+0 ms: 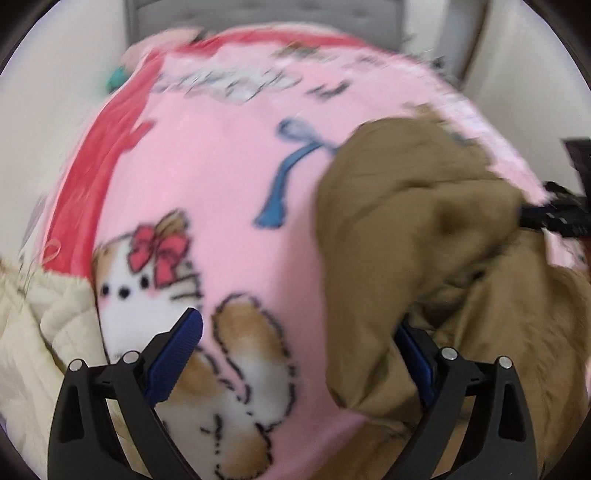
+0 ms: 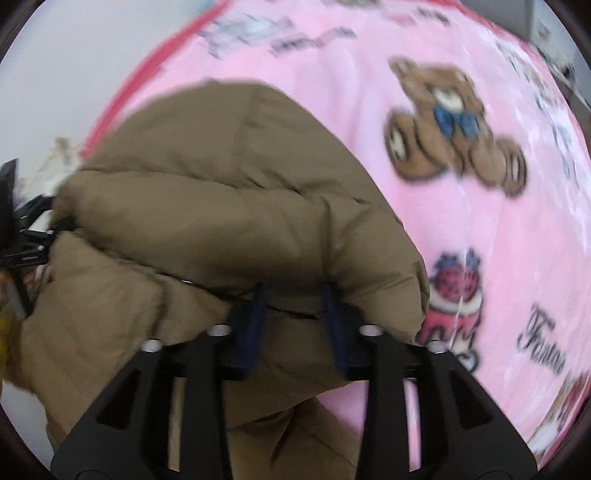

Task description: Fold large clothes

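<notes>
A tan puffer jacket (image 1: 424, 236) lies bunched on a pink cartoon blanket (image 1: 229, 166), at the right of the left wrist view. My left gripper (image 1: 297, 319) stands wide open low over the blanket. Its left pad (image 1: 177, 354) is bare, and the jacket's edge drapes over its right pad (image 1: 413, 362). In the right wrist view the jacket (image 2: 221, 206) fills the left and middle. My right gripper (image 2: 293, 291) has its tips tucked under a puffy fold, jaws partly apart, with tan fabric between the blue pads (image 2: 255, 325). The view is blurred.
A cream quilted garment (image 1: 33, 332) lies at the blanket's near left edge. The blanket has a red border (image 1: 88, 177) and a grey headboard (image 1: 258, 14) stands behind it. The other gripper's black frame (image 1: 554, 214) shows at the jacket's right; pink blanket (image 2: 480, 240) spreads right of the jacket.
</notes>
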Demonstrator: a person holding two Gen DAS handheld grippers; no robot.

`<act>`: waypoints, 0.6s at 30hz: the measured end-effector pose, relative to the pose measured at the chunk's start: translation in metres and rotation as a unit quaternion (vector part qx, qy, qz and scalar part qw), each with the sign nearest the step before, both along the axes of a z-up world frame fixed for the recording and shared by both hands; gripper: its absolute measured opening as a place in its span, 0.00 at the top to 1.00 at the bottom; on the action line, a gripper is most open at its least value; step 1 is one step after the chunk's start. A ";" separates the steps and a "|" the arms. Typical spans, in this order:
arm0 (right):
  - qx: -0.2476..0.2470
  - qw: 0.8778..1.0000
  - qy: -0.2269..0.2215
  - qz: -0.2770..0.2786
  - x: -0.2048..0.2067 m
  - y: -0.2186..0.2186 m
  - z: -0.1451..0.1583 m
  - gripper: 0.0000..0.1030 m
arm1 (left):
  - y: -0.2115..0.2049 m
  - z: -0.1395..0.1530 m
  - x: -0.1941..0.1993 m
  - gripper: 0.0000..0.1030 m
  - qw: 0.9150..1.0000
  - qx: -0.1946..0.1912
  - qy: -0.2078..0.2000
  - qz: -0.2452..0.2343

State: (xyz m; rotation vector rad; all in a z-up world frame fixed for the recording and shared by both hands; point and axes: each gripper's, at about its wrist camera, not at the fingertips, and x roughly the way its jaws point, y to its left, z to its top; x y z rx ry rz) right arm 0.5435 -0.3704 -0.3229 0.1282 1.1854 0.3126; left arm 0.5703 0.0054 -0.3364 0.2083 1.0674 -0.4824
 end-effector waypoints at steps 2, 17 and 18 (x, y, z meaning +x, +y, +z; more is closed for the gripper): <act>0.032 0.999 -0.025 0.008 -0.004 -0.005 0.019 0.40 | 0.003 0.013 -0.007 0.06 0.999 -0.025 0.003 -0.031; -0.009 1.000 -0.014 0.005 0.078 -0.006 0.021 0.17 | -0.049 0.031 0.072 0.05 0.992 -0.103 0.050 -0.053; -0.008 1.000 0.001 0.005 0.087 -0.007 0.014 0.16 | -0.049 0.023 0.081 0.05 0.990 -0.111 0.071 -0.046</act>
